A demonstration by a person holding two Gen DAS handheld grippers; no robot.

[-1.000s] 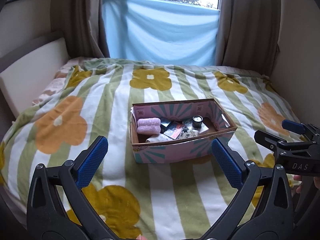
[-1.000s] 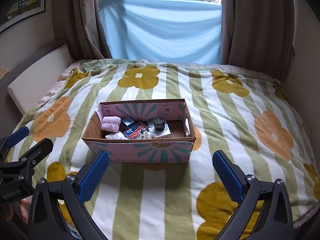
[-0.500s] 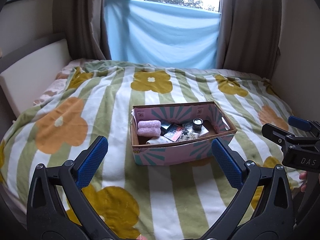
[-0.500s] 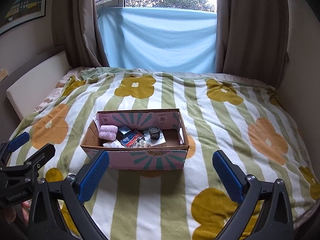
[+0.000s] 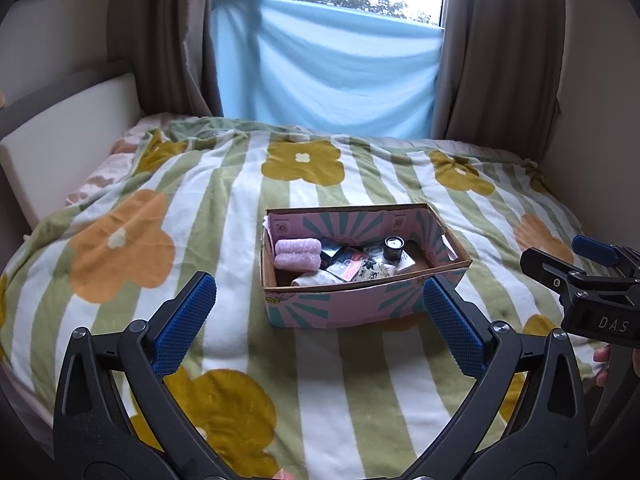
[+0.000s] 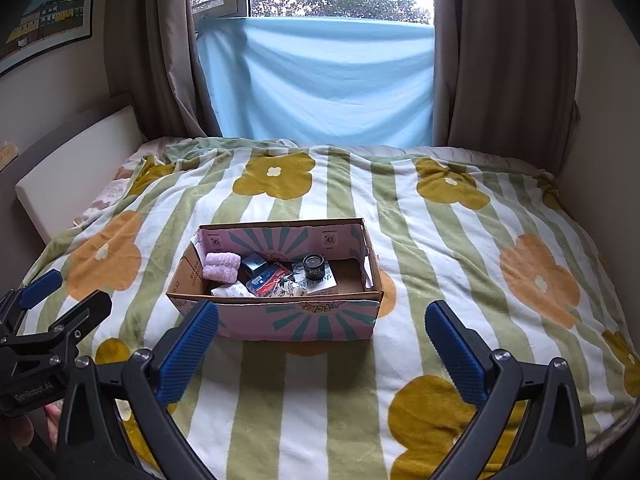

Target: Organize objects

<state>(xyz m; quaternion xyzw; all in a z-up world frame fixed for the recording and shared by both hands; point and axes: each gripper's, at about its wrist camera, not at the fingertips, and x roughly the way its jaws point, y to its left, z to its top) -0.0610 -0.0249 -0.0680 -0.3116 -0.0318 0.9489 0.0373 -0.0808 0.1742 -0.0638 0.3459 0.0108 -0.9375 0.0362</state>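
Observation:
A pink and teal cardboard box (image 5: 352, 306) (image 6: 320, 320) sits open on the flowered bed blanket (image 5: 200, 208) (image 6: 460, 248). Inside lie a pink rolled cloth (image 5: 298, 254) (image 6: 222, 266), a black round jar (image 5: 394, 246) (image 6: 314, 265), a red and blue packet (image 5: 346, 265) (image 6: 268, 280) and white wrapped items (image 5: 314, 278). My left gripper (image 5: 320, 328) is open and empty, near the box's front wall. My right gripper (image 6: 322, 348) is open and empty, near the box's front; its side shows in the left wrist view (image 5: 580, 276).
A white headboard (image 5: 60, 148) (image 6: 76, 164) runs along the left of the bed. A blue sheet (image 5: 332, 68) and brown curtains (image 5: 500, 52) hang over the window at the far side. A wall closes the right side. A picture (image 6: 48, 12) hangs upper left.
Both grippers have pulled back and tilted up a little; the box sits lower and slightly smaller in both views. Both stay open and empty.

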